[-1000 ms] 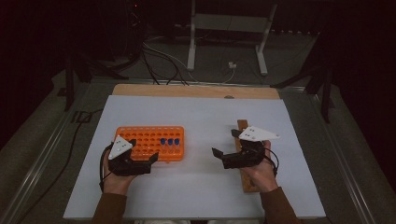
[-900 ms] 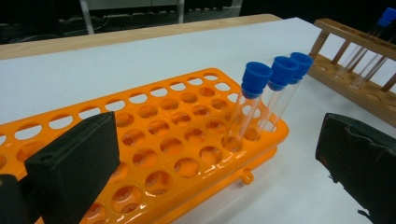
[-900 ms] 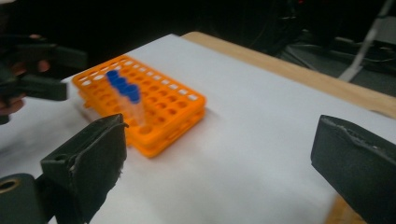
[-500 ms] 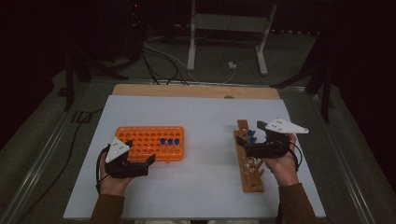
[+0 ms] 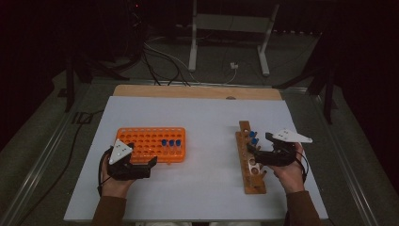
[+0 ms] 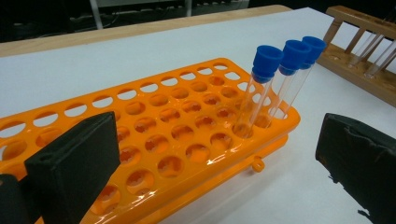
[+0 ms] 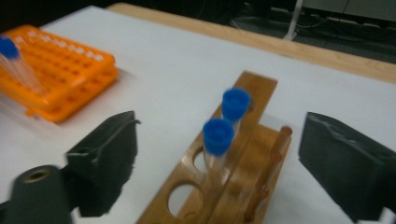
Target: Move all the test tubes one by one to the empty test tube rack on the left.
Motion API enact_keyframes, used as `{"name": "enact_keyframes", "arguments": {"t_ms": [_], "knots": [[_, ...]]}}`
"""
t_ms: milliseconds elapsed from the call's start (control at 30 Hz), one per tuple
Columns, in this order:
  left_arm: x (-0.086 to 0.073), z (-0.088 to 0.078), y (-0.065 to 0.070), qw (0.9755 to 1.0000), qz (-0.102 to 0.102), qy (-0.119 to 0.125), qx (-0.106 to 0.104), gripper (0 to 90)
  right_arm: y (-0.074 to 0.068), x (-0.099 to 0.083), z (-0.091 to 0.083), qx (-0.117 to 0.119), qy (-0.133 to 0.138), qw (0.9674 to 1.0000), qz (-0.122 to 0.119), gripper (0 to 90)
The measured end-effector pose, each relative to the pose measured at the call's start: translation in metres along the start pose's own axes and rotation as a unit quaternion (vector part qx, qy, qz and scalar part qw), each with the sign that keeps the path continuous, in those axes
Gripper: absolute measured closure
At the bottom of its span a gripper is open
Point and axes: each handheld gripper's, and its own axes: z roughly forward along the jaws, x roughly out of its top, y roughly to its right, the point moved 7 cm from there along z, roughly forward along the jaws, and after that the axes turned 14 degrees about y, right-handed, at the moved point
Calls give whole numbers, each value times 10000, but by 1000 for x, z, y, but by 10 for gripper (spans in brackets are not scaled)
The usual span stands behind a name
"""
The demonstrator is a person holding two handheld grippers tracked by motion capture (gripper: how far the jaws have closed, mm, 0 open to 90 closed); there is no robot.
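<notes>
On the white bench (image 5: 207, 117), the person's right tongs (image 5: 254, 151) sit in the lower right of the high view, beside the wooden rack (image 5: 251, 162), their tips pointing left at its row of holes. Seen along those tongs, the jaws stand apart on either side of two blue-capped tubes (image 7: 218, 140) that stand upright in the rack near the middle of that frame; the jaws have just been closing in, yet the pads are still clear of the tubes and grasp nothing. The rack's nearer holes at the bottom of that frame are vacant. The left tongs (image 5: 149, 165) rest in the lower left of the high view, just at the near edge of the orange rack (image 5: 150, 143), released, jaws wide with nothing between the pads. In the left gripper view the orange rack fills the middle of the frame, and three more capped tubes (image 6: 268, 88) lean in a row at its right end, while the wooden rack shows in the upper right corner.
</notes>
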Motion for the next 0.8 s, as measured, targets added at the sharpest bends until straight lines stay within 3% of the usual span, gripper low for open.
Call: {"name": "enact_keyframes", "arguments": {"t_ms": [100, 200, 267, 433, 800], "knots": [[0, 0, 0, 10000, -3, 1, 0, 6, -1, -8, 3, -59, -128, 9999, -86, 190], [-1, 0, -1, 10000, 10, -8, 19, 6, -3, -15, 6, 28, -196, 9997, -169, 386], [-1, 0, 0, 10000, 7, -17, 20, 6, -5, -18, 8, 37, -241, 9994, -240, 464], [-1, 0, 0, 10000, 23, -31, 10, 6, -3, -22, 11, -21, -199, 9997, -155, 600], [-2, 1, 1, 10000, 9, -45, 2, 6, -5, -22, 15, -70, -130, 9995, -282, 759]]}}
